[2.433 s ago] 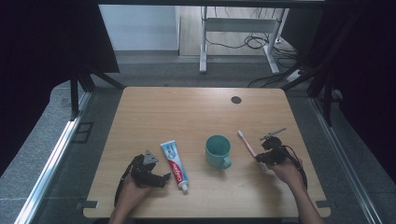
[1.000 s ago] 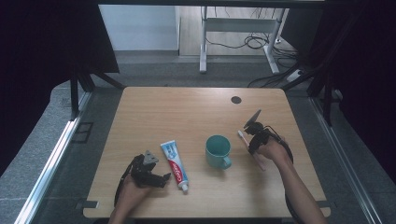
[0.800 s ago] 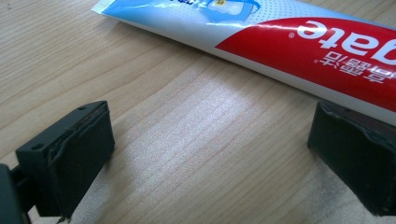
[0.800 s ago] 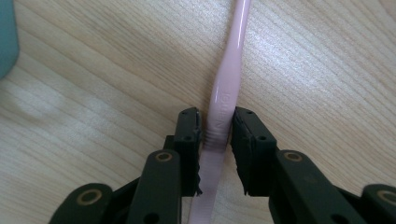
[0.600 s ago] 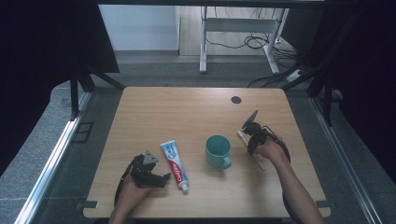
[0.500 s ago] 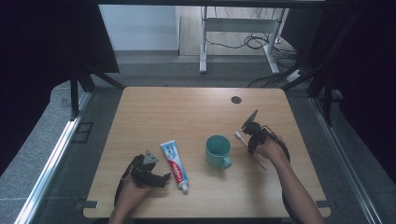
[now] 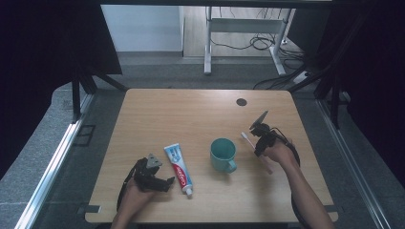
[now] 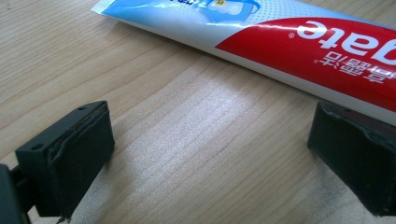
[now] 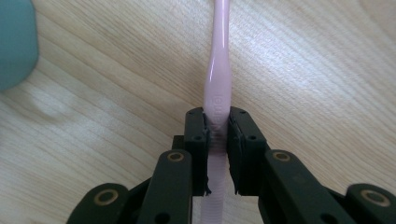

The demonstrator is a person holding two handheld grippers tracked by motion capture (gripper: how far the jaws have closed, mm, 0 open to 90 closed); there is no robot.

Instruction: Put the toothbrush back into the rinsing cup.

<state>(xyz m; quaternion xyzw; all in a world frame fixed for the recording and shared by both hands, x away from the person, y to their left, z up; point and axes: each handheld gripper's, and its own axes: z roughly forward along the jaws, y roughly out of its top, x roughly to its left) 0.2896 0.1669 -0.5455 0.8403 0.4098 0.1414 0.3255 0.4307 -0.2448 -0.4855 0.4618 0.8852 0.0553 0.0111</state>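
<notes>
A pink toothbrush point(image 7: 247, 139) lies on the wooden table point(image 7: 181, 114), right of a teal cup point(image 7: 223, 154). My right gripper point(image 7: 259, 145) is shut on its handle; the jaws have just been closing, and the pads pinch the pink handle point(image 9: 219, 56) at my right gripper point(image 9: 217, 128), low over the wood. The cup's edge point(image 9: 14, 42) shows at the upper left there. My left gripper point(image 7: 165, 182) rests on the table at the front left, open. Bare wood lies between its jaws at my left gripper point(image 8: 210, 140). A red, white and blue toothpaste tube point(image 7: 177, 162) lies just beyond, also toothpaste tube point(image 8: 299, 46).
A small black round cap point(image 7: 241, 102) sits in the tabletop at the far right. Beyond the table's far edge is grey floor with a metal stand point(image 7: 248, 28) and cables. A person's forearms come in from the front edge.
The right hand has moved from right of the toothbrush up and left onto it, and its jaws now grip the handle. The left hand, tube and cup have stayed put.
</notes>
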